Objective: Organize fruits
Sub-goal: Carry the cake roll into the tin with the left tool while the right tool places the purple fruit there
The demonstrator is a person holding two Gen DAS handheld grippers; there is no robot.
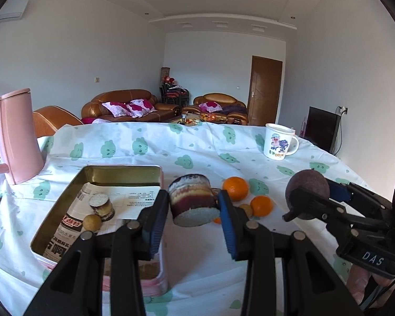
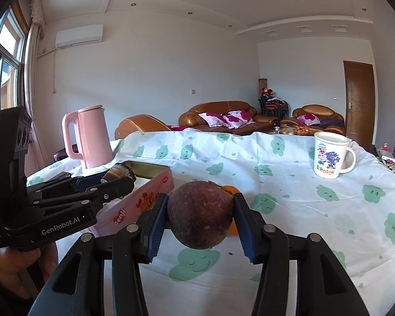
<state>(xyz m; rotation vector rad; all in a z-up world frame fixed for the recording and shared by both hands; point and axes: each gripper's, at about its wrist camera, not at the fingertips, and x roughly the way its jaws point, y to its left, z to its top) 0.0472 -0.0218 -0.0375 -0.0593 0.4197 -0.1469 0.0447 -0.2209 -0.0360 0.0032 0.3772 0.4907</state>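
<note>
My left gripper point(image 1: 194, 205) is shut on a short sugarcane piece point(image 1: 193, 200), held above the cloth just right of the open metal tin point(image 1: 123, 171). The tin holds a newspaper lining, another sugarcane piece point(image 1: 100, 206) and a small brown longan point(image 1: 92, 222). My right gripper point(image 2: 200, 214) is shut on a dark purple mangosteen point(image 2: 201, 214), held above the table; it also shows in the left wrist view point(image 1: 309, 193). Two oranges point(image 1: 235, 188) point(image 1: 261, 205) and a longan point(image 1: 246, 209) lie on the cloth beyond the left gripper.
A pink kettle point(image 1: 18, 137) stands at the table's left. A white cartoon mug point(image 1: 276, 141) stands at the far right. The table has a white cloth with green cloud prints point(image 2: 289, 184). Sofas stand beyond the table.
</note>
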